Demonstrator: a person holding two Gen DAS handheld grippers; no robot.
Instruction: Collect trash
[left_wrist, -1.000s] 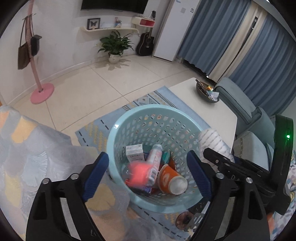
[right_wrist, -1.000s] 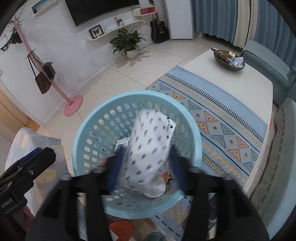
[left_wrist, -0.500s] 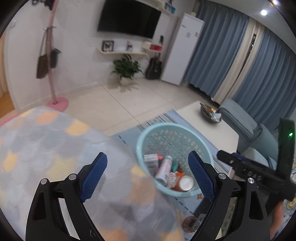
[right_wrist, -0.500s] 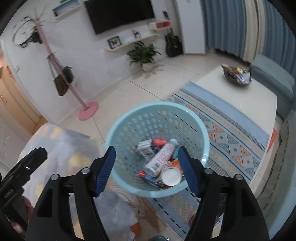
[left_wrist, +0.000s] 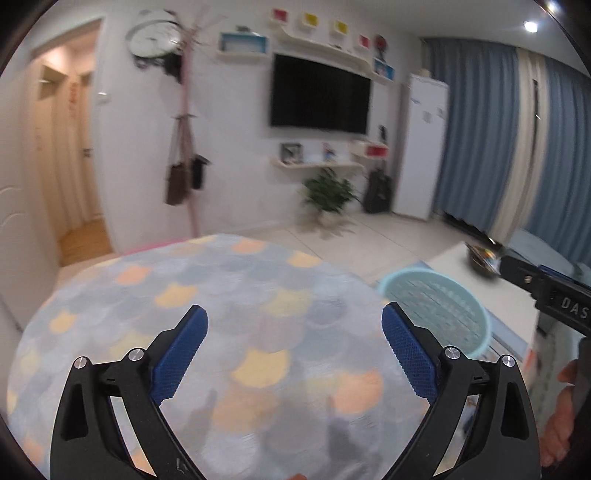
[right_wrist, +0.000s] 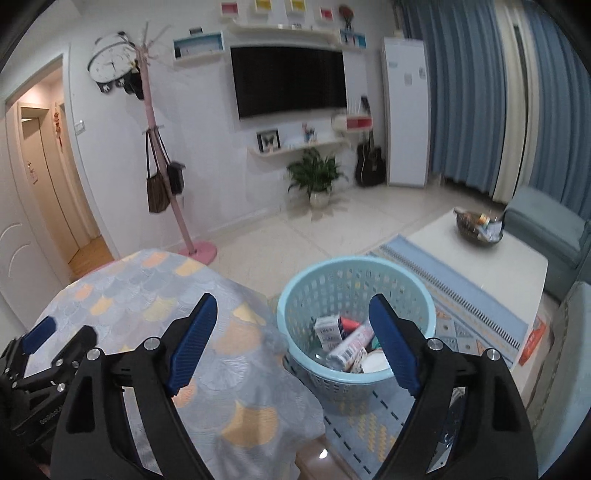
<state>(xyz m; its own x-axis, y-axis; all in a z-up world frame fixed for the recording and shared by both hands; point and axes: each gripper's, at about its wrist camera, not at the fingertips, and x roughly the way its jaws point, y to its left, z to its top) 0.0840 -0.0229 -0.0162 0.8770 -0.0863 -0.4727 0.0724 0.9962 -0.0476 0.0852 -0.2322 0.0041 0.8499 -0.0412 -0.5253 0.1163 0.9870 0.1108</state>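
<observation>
A light blue perforated trash basket (right_wrist: 410, 291) stands on the rug beside the table; it holds a white carton (right_wrist: 327, 330), a printed tube (right_wrist: 351, 345), a cup (right_wrist: 375, 363) and other trash. It shows blurred in the left wrist view (left_wrist: 443, 295). My right gripper (right_wrist: 291, 332) is open and empty, raised between the table edge and the basket. My left gripper (left_wrist: 293, 350) is open and empty above the table with the pastel scalloped cloth (left_wrist: 221, 302). The left gripper also shows at the lower left of the right wrist view (right_wrist: 40, 354).
A white coffee table (right_wrist: 480, 258) with a dark bowl (right_wrist: 478, 225) stands on a blue patterned rug (right_wrist: 476, 314). A blue sofa (right_wrist: 546, 225) is at right. A pink coat stand (right_wrist: 162, 166), a plant (right_wrist: 317, 177) and a guitar (right_wrist: 369, 162) line the far wall.
Both grippers have pulled up and back from the basket toward the table. The white dotted item the right gripper held a second ago is gone from its jaws, which are now open.
</observation>
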